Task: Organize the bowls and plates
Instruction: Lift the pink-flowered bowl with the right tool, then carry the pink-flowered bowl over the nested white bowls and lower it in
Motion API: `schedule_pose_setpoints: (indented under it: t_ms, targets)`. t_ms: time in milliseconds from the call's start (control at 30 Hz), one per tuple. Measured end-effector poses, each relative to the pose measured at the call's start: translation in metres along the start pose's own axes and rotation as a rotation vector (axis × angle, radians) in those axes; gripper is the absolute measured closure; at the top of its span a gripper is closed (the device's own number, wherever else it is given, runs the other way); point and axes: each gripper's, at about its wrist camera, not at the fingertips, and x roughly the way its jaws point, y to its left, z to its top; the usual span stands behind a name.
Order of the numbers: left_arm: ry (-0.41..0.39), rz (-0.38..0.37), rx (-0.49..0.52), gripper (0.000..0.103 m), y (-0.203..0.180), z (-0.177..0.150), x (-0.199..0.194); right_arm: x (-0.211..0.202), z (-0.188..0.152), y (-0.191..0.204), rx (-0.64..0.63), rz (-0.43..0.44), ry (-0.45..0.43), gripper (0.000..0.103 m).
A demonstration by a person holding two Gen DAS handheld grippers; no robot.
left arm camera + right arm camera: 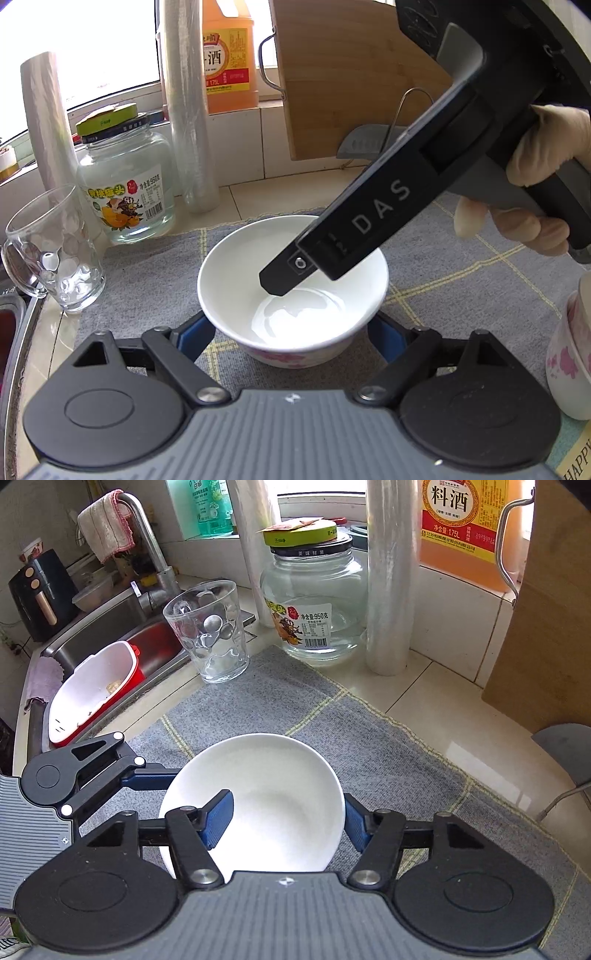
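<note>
In the left wrist view, our left claw point(291, 338) stands apart, its 2 blue fingers point(197, 338) flanking the white bowl point(291, 291) on the grey mat point(461, 266); whether they touch its sides we cannot tell. Our right claw point(271, 282) reaches down into the bowl from the upper right, held by a gloved hand point(532, 177). Left of the claw stand a glass mug point(55, 251) and a jar point(127, 181); a floral cup point(570, 354) sits at the right.

In the right wrist view, our right claw point(290, 821) straddles the bowl's point(273, 794) rim, 1 finger point(218, 821) inside, the other outside, and we cannot tell if it is clamped. The left claw point(147, 777) meets the bowl from the left. The tabletop point(436, 690) lies ahead, and a sink point(110, 627) to the far left.
</note>
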Motion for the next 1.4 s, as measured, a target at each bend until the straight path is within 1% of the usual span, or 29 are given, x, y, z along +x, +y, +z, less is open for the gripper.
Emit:
schedule_pose_setpoints:
  t_ms: [200, 367, 567, 733, 1067, 1400]
  targets:
    - [0.004, 0.009, 0.011, 0.014, -0.003, 0.002, -0.002, -0.003, 0.000, 0.002, 0.006, -0.003, -0.006, 0.035]
    - [0.006, 0.005, 0.026, 0.014, -0.008, 0.008, -0.012, -0.012, -0.001, 0.005, 0.002, -0.007, -0.011, 0.035]
    - [0.007, -0.010, 0.063, 0.014, -0.020, 0.013, -0.037, -0.037, -0.011, 0.012, 0.018, 0.013, -0.036, 0.035]
    - [0.025, -0.035, 0.075, 0.014, -0.030, 0.016, -0.053, -0.063, -0.021, 0.023, 0.027, 0.020, -0.064, 0.035]
    - [0.019, -0.096, 0.121, 0.014, -0.059, 0.018, -0.083, -0.114, -0.052, 0.038, 0.043, -0.003, -0.105, 0.035]
    - [0.024, -0.164, 0.176, 0.014, -0.093, 0.015, -0.101, -0.152, -0.093, 0.041, 0.095, -0.038, -0.136, 0.034]
